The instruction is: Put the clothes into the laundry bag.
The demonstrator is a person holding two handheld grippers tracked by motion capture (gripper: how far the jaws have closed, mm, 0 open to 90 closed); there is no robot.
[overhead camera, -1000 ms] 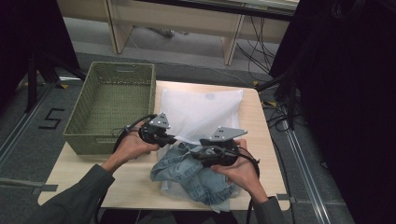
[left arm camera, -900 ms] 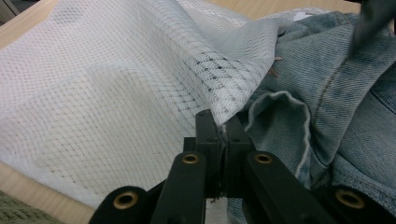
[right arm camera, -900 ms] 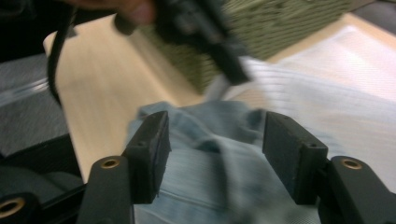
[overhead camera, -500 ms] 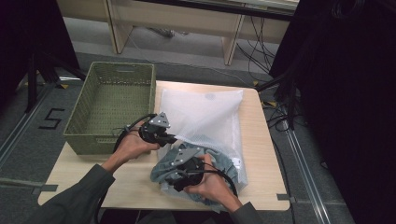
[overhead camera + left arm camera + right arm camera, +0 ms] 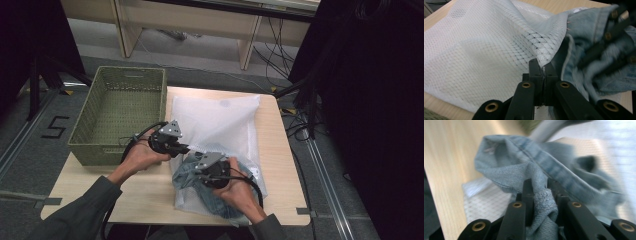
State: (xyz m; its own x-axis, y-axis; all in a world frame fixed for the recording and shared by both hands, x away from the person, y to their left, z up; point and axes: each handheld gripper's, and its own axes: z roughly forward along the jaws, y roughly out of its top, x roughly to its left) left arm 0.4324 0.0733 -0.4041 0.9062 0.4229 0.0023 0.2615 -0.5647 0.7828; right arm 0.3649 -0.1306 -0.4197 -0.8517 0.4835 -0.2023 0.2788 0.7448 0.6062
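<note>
1. High view: your left gripper (image 5: 186, 148) sits at the near left edge of the white mesh bag (image 5: 220, 120), which lies flat on the wooden table (image 5: 150, 185) just to the right of the green woven basket (image 5: 120, 115). Your right gripper (image 5: 200, 170) is down in the bundle of blue denim (image 5: 220, 200) at the bag's near end, close to your left gripper. The denim lies bunched at the bag's opening, partly covered by mesh.

2. Left gripper view: your jaws are pressed together on the rim of the mesh bag (image 5: 499, 50), pinching a raised fold of netting between the pads. The rim lifts up from the jaws like a tent. The denim (image 5: 584, 37) is just to the right of that fold, with your other gripper's dark fingers (image 5: 599, 47) blurred over it.

3. Right gripper view: your jaws have just been closing, and a thick fold of denim (image 5: 541, 195) is wedged between them, both pads pressing on the cloth. A seamed edge of the denim arches above the jaws. Mesh (image 5: 486, 200) lies beneath it on the table (image 5: 449, 170).
</note>
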